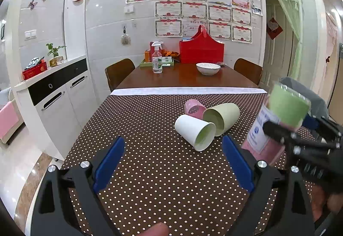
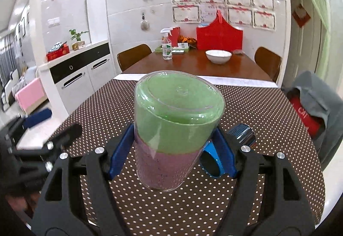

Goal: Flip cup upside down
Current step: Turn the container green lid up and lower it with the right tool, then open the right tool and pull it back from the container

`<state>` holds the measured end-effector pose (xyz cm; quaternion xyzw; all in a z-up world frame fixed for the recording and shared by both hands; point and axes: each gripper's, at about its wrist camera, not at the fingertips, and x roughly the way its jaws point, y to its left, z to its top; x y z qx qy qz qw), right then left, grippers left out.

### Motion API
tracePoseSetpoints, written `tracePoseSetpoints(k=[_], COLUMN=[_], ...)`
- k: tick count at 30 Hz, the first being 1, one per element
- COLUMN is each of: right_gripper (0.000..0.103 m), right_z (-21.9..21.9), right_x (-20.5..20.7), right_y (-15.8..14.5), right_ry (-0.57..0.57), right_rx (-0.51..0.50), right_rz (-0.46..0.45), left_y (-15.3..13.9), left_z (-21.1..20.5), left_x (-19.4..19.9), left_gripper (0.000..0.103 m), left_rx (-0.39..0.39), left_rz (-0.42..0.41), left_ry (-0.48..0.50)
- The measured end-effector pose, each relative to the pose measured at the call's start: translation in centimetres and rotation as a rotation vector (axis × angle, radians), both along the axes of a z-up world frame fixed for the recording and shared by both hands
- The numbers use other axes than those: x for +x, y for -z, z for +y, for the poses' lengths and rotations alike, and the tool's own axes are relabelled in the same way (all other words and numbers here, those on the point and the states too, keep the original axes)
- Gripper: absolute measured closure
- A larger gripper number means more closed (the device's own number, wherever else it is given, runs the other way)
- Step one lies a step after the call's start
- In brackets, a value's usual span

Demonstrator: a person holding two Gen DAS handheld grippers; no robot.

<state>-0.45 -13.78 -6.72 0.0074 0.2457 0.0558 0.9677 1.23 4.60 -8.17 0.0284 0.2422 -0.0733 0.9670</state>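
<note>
Above the worktop: we see the right gripper [image 2: 172,151] holding the cup [image 2: 173,128] clear of the dotted cloth [image 2: 257,107], its blue jaws clamped on the cup's two sides.
Cup: clear plastic, green in one half and pink-purple in the other; we see its closed green end tilted up toward the right wrist camera and its pink end lower.
Cup from the left wrist view: the cup [image 1: 276,122] sits at the right edge, tilted, with a white label on its side, in the right gripper [image 1: 278,130].
Left gripper [image 1: 173,163]: we see its jaws spread wide, with nothing between them, over the cloth [image 1: 150,171] near the front edge.
Other cups: a white cup [image 1: 195,132], a pale green cup [image 1: 221,117] and a pink cup [image 1: 194,108] lie on their sides, bunched together mid-cloth.
Behind the right jaws: a blue ring [image 2: 211,159] and a shiny metal piece [image 2: 242,133]; we cannot tell what they are.
Far worktop: a white bowl [image 1: 208,68], a spray bottle [image 1: 157,58] and a red box [image 1: 201,48].
</note>
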Motion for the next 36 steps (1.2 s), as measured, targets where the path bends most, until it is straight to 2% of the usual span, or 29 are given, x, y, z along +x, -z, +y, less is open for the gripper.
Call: tracePoseSetpoints(k=[6, 12, 20, 22, 23, 25, 29, 36], right_gripper=[0.032, 0.032, 0.03, 0.028, 0.02, 0.013, 0.006, 0.006], right_z=[1.5, 3.3, 4.0, 4.0, 3.9, 3.8, 3.2, 2.3], right_x=[-0.5, 0.0, -0.7, -0.7, -0.6, -0.8, -0.7, -0.9], right_y=[2.9, 6.3, 7.1, 7.1, 7.1, 7.1, 6.9, 6.4], right_ry=[-0.051, -0.091, -0.092, -0.093, -0.098, -0.1, -0.106, -0.126], right_rx=[-0.109, -0.207, -0.267, -0.262, -0.257, -0.239, -0.193, -0.13], right_rz=[-0.056, -0.042, -0.055, -0.044, -0.032, -0.027, -0.013, 0.017], left_y=[0.6, 1.2, 1.7, 1.7, 1.7, 1.7, 1.6, 1.0], left_z=[0.2, 0.9, 1.2, 1.1, 1.1, 0.9, 0.7, 0.2], left_x=[0.1, -0.2, -0.3, -0.3, -0.4, -0.6, -0.8, -1.3], left_gripper=[0.012, 0.012, 0.012, 0.012, 0.012, 0.012, 0.012, 0.012], left_rx=[0.011, 0.016, 0.018, 0.017, 0.017, 0.02, 0.024, 0.024], left_rz=[0.021, 0.037, 0.048, 0.049, 0.05, 0.048, 0.044, 0.03], left_ry=[-0.031, -0.06, -0.07, -0.068, -0.067, -0.065, -0.064, -0.068])
